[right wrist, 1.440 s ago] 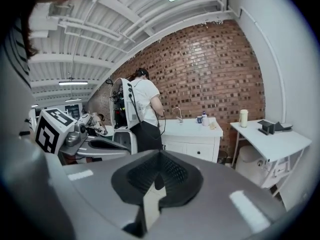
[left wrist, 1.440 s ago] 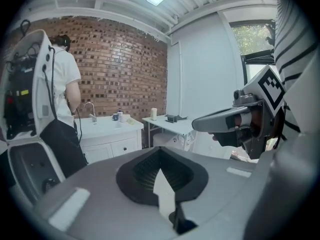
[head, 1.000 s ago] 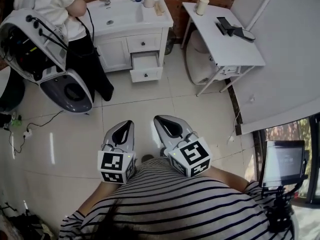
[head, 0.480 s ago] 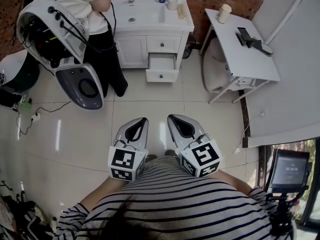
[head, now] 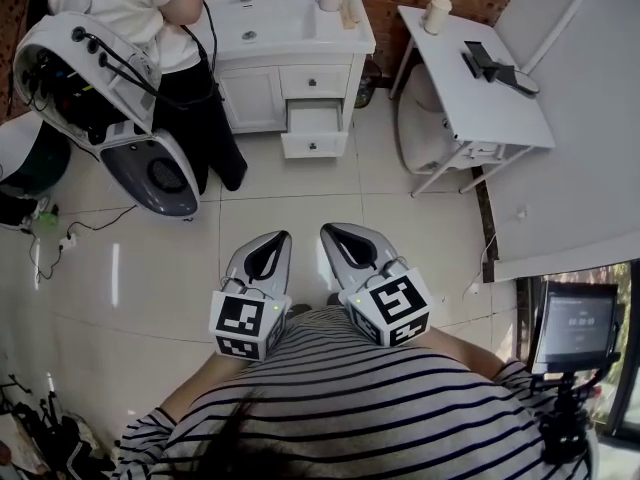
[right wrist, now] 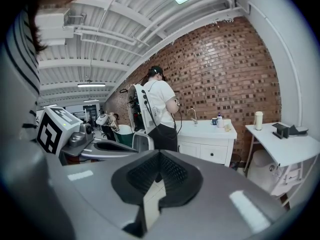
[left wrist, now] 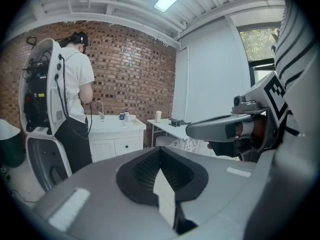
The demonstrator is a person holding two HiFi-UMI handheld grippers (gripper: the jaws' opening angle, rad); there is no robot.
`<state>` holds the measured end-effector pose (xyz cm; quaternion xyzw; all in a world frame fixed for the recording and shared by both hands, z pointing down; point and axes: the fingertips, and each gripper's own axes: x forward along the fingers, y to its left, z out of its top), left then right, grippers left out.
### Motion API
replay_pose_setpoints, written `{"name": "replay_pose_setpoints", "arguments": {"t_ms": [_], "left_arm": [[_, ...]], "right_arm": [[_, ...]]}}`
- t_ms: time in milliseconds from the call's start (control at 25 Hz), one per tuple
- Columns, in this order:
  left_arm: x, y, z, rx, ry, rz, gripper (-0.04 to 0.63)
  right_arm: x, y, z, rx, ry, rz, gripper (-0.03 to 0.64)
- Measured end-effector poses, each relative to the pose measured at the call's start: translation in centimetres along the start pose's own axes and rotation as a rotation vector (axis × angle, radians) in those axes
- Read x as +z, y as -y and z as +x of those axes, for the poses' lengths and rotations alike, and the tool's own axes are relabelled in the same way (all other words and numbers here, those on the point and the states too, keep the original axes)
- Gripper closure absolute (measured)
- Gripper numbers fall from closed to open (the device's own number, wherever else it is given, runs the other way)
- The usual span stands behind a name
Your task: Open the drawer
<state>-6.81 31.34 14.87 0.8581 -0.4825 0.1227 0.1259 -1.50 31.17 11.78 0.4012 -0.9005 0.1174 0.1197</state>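
A white vanity cabinet (head: 265,93) stands across the tiled floor, far ahead of me. Its lower drawer (head: 314,128) is pulled out, and the upper drawer (head: 315,81) is pushed in. My left gripper (head: 279,237) and right gripper (head: 329,230) are held side by side close to my body, both shut and empty, well short of the cabinet. In the left gripper view the left gripper (left wrist: 160,150) points toward the cabinet (left wrist: 115,145), with the right gripper (left wrist: 220,129) beside it. The right gripper view shows the right gripper (right wrist: 160,154) and the cabinet (right wrist: 207,151).
A person in a white shirt (head: 130,8) stands at the sink, next to a large white and black machine (head: 100,98). To the right is a white table (head: 470,78) with a cup (head: 436,13). A monitor on a stand (head: 575,328) is at my right. Cables (head: 50,238) lie at left.
The head view has swung a little, so the cabinet sits differently in frame. Both grippers stay shut and side by side, and the lower drawer is out as before.
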Motion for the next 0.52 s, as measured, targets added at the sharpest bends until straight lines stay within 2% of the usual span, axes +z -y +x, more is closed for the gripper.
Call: {"name": "replay_pose_setpoints", "arguments": {"t_ms": [520], "left_arm": [[-0.2,0.0,2.4,-0.008,-0.030,0.003,0.580]], "right_arm": [[0.2,1.9,0.9,0.006,-0.013,-0.003,0.615]]}}
